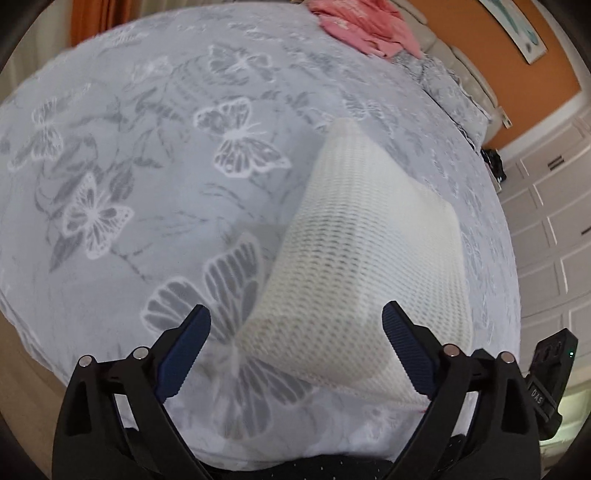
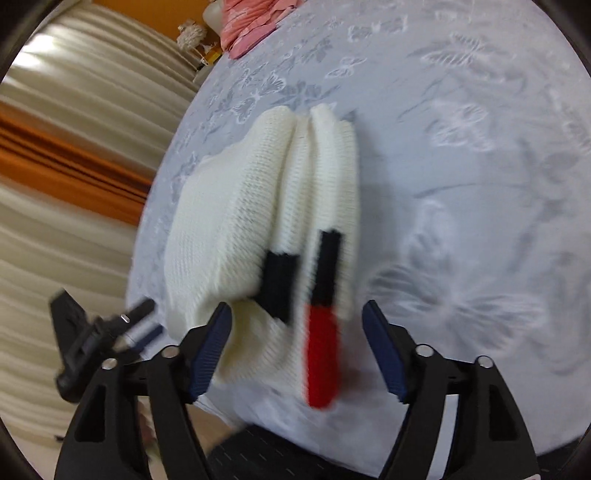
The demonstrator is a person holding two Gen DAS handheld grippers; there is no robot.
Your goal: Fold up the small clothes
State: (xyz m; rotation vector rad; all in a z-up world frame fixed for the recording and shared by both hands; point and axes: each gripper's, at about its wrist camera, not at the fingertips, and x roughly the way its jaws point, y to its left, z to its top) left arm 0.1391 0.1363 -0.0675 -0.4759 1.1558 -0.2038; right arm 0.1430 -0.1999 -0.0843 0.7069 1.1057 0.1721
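A folded white knit garment (image 1: 365, 258) lies on the grey butterfly-print bedspread (image 1: 147, 155). In the right wrist view the white knit garment (image 2: 258, 206) shows stacked folds with black and red cuff bands (image 2: 321, 332) at its near end. My left gripper (image 1: 295, 317) is open and empty, just short of the garment's near edge. My right gripper (image 2: 295, 317) is open and empty, with the near end of the garment between its blue pads. The left gripper also shows in the right wrist view (image 2: 110, 328), at the garment's left side.
A pile of pink clothes (image 1: 365, 26) lies at the far end of the bed, also in the right wrist view (image 2: 251, 22). White cupboard doors (image 1: 554, 221) stand to the right. Cream and orange curtains (image 2: 74, 166) hang beside the bed.
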